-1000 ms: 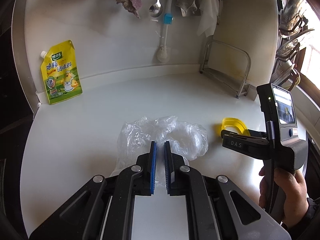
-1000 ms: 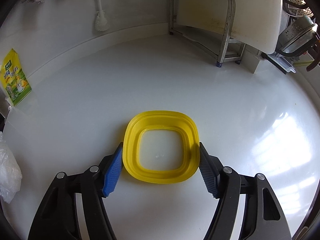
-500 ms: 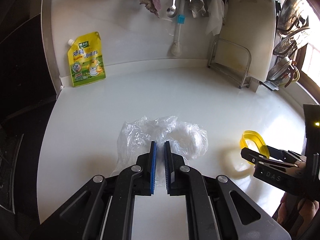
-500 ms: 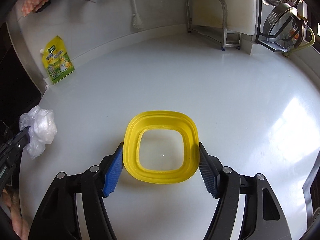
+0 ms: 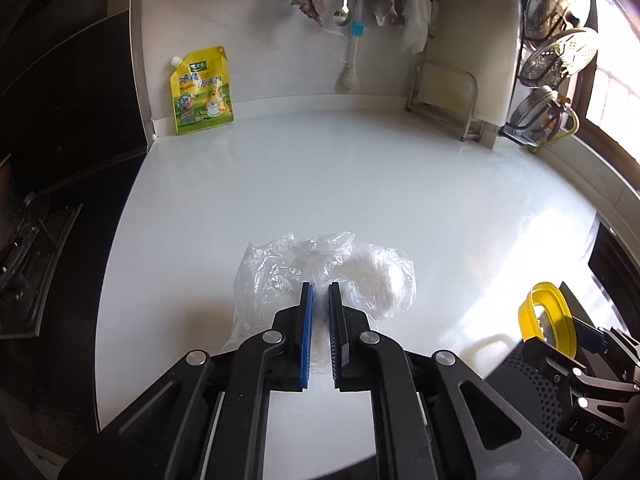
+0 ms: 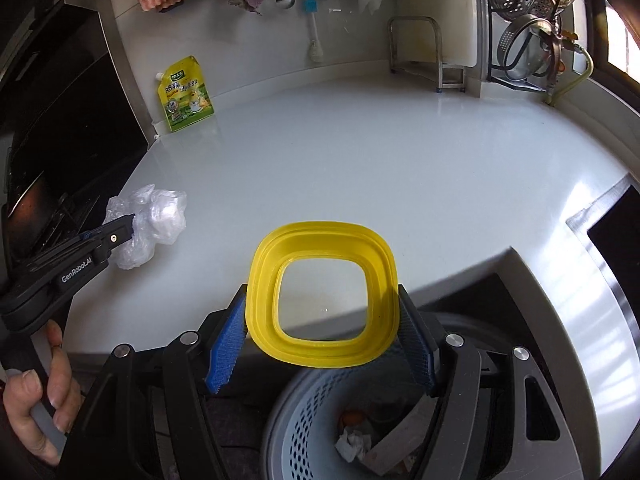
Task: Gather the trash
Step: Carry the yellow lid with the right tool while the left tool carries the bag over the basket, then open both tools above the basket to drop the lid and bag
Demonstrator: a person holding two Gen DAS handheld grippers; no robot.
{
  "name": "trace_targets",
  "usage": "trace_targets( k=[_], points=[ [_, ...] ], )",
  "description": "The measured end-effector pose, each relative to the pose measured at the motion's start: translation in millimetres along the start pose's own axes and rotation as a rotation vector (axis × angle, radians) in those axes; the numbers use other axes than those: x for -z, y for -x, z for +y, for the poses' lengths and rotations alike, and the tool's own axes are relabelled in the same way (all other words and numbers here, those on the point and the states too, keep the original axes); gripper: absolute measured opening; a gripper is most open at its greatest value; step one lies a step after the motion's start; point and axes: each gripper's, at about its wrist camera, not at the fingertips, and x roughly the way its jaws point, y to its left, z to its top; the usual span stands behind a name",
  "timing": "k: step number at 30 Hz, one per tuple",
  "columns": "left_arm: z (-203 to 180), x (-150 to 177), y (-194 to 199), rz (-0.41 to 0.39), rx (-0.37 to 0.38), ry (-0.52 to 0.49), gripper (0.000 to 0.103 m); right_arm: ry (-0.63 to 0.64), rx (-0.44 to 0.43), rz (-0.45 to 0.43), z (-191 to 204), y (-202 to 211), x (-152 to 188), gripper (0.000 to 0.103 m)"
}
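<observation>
**Operator:** Two items are in hand. Report the scene, largest element first.

**Technician:** White countertop (image 6: pixel 400 160) fills both views and carries no loose trash that I can see. At its near edge, directly below the right gripper (image 6: pixel 322 338), stands a perforated waste basket (image 6: pixel 304 412) with crumpled paper and scraps already inside. A yellow seasoning pouch (image 5: pixel 202 92) leans on the back wall, well apart from both tools.

**Operator:** Gripper states?

**Technician:** Right gripper: jaws wide, pads pressed on opposite outer sides of the yellow square ring (image 6: pixel 322 296), which is clear of the counter. Left gripper (image 5: pixel 319 336): jaws nearly together, pinching a fold of the crumpled clear plastic bag (image 5: pixel 324 276); most of the bag bulges ahead of the pads.

**Operator:** Which relation governs the next move?

**Technician:** Position over the basket. The ring's near edge overlaps the basket rim in the right wrist view, while its far part is over the counter edge. The ring's opening faces the camera, its width spanning the jaws. The bag lies off to the left, over the counter, away from the basket.

**Operator:** Judgement?

**Technician:** Right hand is nearer. A small pull toward the basket centre, then release, should drop the ring in. The left hand has further to travel.
</observation>
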Motion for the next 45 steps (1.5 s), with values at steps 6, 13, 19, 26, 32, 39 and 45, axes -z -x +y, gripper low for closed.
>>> trace_targets(
  k=[6,13,19,26,32,39,45],
  points=[
    [-30,34,23,0.01,0.064,-0.023,0.008,0.0,0.068,-0.019,-24,51,51,0.067],
    [-85,64,44,0.021,0.16,-0.077,0.008,-0.079,0.19,-0.042,-83,98,92,0.067],
    [-134,84,52,0.05,0.258,-0.091,0.008,-0.127,0.252,-0.093,-120,127,104,0.067],
    [-167,107,45,0.076,0.248,-0.151,0.008,-0.112,0.228,-0.077,-121,118,125,0.067],
    [-172,121,31,0.119,0.211,-0.179,0.008,-0.116,0.193,-0.052,-117,97,133,0.067],
    [-171,129,20,0.153,0.184,-0.197,0.009,-0.129,0.174,-0.024,-115,78,138,0.067],
    [-171,132,16,0.167,0.178,-0.197,0.012,-0.131,0.159,-0.009,-115,68,139,0.067]
  ],
)
